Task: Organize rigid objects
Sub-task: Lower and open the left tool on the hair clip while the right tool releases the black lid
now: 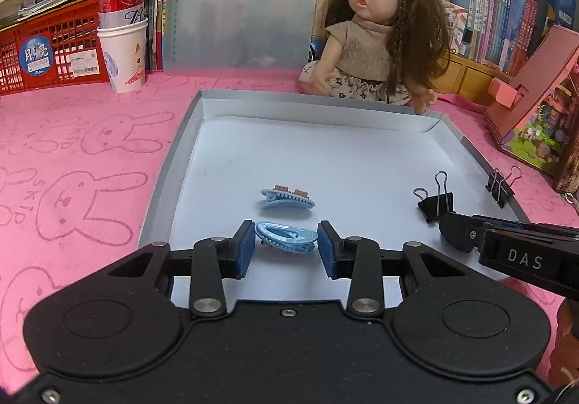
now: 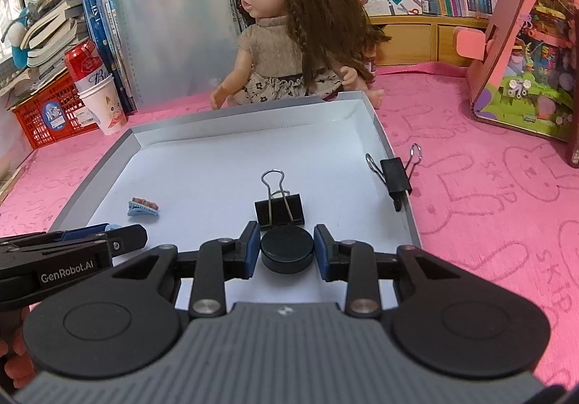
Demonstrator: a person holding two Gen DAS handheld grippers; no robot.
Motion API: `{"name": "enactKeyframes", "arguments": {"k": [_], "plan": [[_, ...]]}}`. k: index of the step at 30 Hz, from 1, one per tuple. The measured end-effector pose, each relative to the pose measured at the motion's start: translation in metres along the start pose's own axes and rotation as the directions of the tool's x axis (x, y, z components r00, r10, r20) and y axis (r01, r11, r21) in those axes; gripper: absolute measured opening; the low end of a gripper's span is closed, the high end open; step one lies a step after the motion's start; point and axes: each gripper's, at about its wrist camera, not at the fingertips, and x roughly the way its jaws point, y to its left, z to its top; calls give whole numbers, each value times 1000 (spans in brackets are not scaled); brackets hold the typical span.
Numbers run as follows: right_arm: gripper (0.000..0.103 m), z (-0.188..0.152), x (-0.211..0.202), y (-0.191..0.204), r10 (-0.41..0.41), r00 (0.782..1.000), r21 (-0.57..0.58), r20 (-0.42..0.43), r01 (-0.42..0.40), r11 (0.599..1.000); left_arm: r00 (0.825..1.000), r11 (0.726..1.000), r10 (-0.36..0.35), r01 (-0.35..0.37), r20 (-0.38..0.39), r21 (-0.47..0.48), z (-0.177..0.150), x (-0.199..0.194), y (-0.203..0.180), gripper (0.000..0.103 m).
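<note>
A white shallow tray [image 1: 202, 103] [image 2: 137, 136] lies on the pink cloth. My left gripper [image 1: 286, 244] is shut on a light blue hair clip [image 1: 285, 236] just above the tray floor. A second blue hair clip [image 1: 287, 199] [image 2: 143, 208] lies just beyond it. My right gripper [image 2: 287, 248] is shut on a black round disc [image 2: 287, 249] over the tray. A black binder clip [image 2: 278, 210] [image 1: 436, 203] lies right ahead of the disc. Another binder clip [image 2: 395, 174] [image 1: 500, 185] is clamped on the tray's right rim.
A doll [image 1: 380, 31] [image 2: 293, 31] sits behind the tray. A paper cup holding a red can [image 1: 123, 42] [image 2: 97, 96] and a red crate [image 1: 43, 45] stand back left. A pink toy box [image 2: 528, 42] stands at right. Books line the back.
</note>
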Motion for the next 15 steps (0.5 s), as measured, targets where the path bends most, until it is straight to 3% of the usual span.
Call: {"name": "enactKeyframes", "arguments": {"k": [15], "plan": [[38, 17, 22, 5, -26, 1000, -37, 2, 26, 999, 999, 999, 23, -24, -32, -27, 25, 28, 4, 36]]}}
